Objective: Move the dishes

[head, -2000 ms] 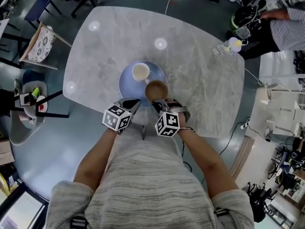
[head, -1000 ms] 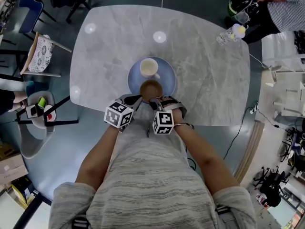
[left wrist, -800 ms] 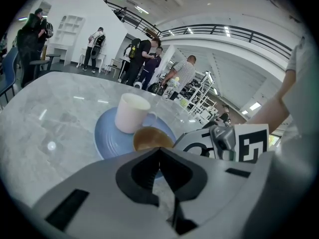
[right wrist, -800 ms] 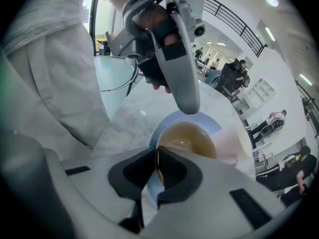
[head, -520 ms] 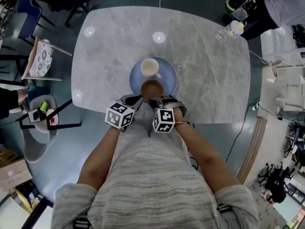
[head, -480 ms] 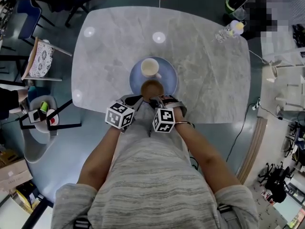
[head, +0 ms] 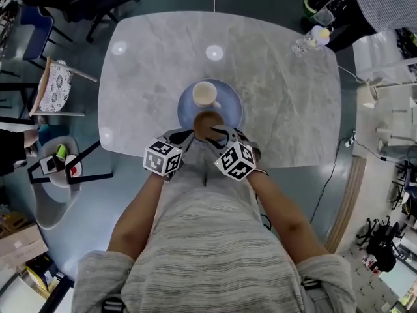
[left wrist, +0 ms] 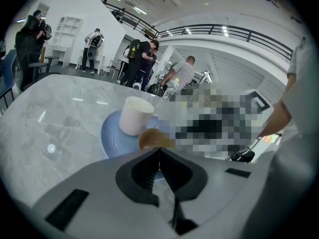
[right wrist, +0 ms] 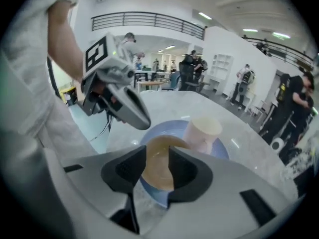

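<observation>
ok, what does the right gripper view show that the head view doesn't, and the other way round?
Right gripper view only: the right tongs head-on, jaws apart and just been opening, the round brown bowl in the gap, pads off it. Head view only: the grey marble table edge to edge, plus both forearms. Both: round blue plate, white mug, the bowl, the left tongs.
</observation>
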`<state>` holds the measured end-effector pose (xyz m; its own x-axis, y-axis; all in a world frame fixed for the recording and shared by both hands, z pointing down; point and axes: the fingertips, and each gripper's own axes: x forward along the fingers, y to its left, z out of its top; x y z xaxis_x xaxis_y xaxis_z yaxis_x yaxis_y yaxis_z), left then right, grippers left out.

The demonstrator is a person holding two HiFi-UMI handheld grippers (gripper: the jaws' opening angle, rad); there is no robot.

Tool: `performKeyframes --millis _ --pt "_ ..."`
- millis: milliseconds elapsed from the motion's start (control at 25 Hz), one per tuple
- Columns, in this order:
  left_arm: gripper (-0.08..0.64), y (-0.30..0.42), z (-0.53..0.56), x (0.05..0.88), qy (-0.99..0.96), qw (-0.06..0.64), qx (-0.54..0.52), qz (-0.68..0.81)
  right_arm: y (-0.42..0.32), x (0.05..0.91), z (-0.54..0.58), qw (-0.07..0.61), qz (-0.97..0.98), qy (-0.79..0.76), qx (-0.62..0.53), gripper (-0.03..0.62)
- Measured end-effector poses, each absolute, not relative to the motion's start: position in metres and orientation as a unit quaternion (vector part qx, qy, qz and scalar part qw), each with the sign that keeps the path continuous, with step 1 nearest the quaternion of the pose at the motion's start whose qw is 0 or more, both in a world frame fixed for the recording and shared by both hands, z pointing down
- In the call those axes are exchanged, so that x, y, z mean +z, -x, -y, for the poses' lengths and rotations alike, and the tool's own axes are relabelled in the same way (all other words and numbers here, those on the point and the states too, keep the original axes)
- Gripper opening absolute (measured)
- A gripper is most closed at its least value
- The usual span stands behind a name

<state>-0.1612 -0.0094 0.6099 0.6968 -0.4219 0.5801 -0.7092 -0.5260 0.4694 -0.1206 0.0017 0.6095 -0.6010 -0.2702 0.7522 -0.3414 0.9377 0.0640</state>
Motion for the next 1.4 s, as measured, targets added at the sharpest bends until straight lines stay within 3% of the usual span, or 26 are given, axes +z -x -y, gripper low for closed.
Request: performKeyframes --millis 760,920,1120,1240,1400 --pt "0.026 0.196 0.019 0.645 -0.787 0.352 0.284 0.420 0.009 0.653 0.046 0.349 0.754 -0.444 0.336 0.149" --pt "0.123 0.207 0.020 0.655 -0.754 0.372 0.303 0.448 -0.002 0.667 0.044 0.338 0.715 -0.472 0.390 0.150" --pt "0.126 0.201 0.012 0.669 -0.723 0.439 0.289 0.448 -0.006 0.678 0.038 0.327 0.684 -0.481 0.440 0.140" --pt "0.112 0.194 0.014 0.673 -0.723 0.437 0.299 0.443 -0.002 0.679 0.038 0.326 0.686 -0.477 0.442 0.104" --pt "0.106 0.196 0.021 0.675 -0.725 0.430 0.303 0.444 -0.001 0.679 0.041 0.326 0.683 -0.481 0.442 0.103"
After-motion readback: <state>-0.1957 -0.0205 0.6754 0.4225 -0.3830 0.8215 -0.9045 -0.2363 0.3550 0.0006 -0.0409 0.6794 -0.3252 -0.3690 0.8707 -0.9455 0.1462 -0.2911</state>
